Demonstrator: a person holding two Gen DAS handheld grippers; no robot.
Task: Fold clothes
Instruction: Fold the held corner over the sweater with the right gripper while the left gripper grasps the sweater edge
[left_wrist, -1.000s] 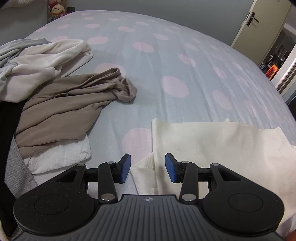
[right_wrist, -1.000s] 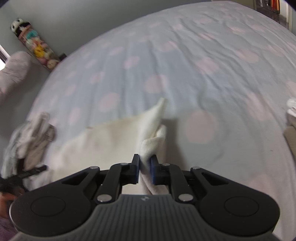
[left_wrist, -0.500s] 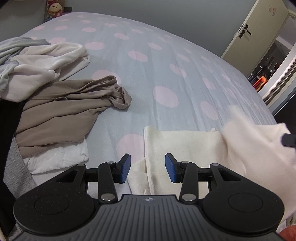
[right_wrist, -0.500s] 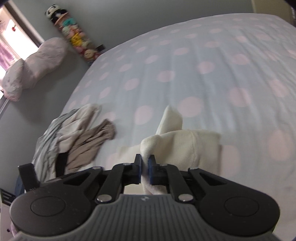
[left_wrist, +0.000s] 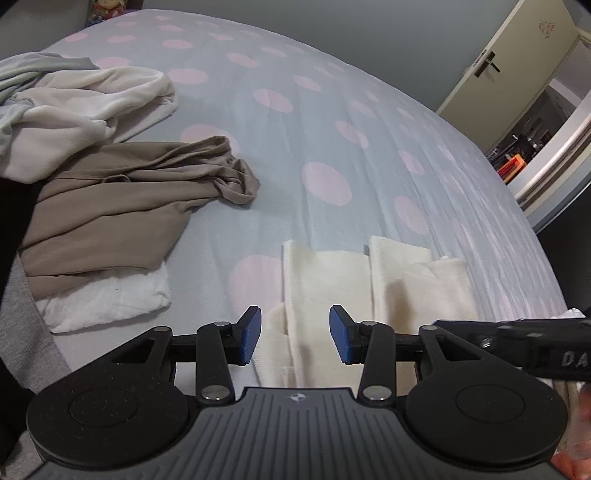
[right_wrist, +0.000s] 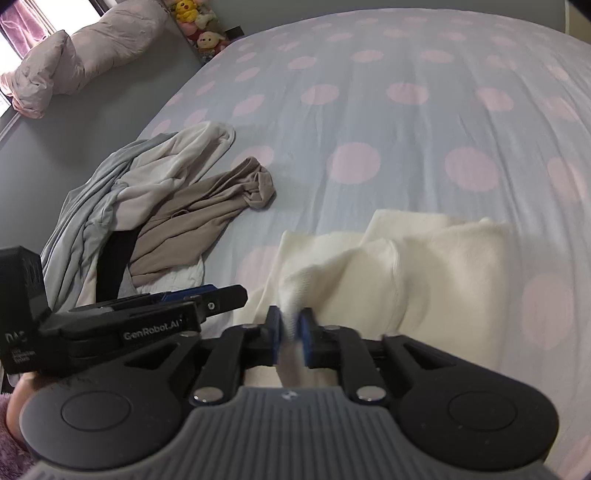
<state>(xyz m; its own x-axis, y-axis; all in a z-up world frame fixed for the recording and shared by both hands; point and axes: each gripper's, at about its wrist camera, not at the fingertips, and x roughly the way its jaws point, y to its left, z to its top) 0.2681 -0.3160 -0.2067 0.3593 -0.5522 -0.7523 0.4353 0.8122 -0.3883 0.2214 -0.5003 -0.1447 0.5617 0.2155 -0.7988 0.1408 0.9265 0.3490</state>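
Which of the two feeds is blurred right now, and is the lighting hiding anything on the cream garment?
Right wrist view: motion blur smears the cream garment where the right gripper pinches it; the bedspread looks soft too. Left wrist view: sharp on the garment and the open left gripper, blurred only at the right edge; dim even light, no glare; strong fisheye curvature in both.

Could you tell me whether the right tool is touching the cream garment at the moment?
Touching. The right wrist view shows the right tool shut on a fold of the cream garment, cloth pinched between its pads.
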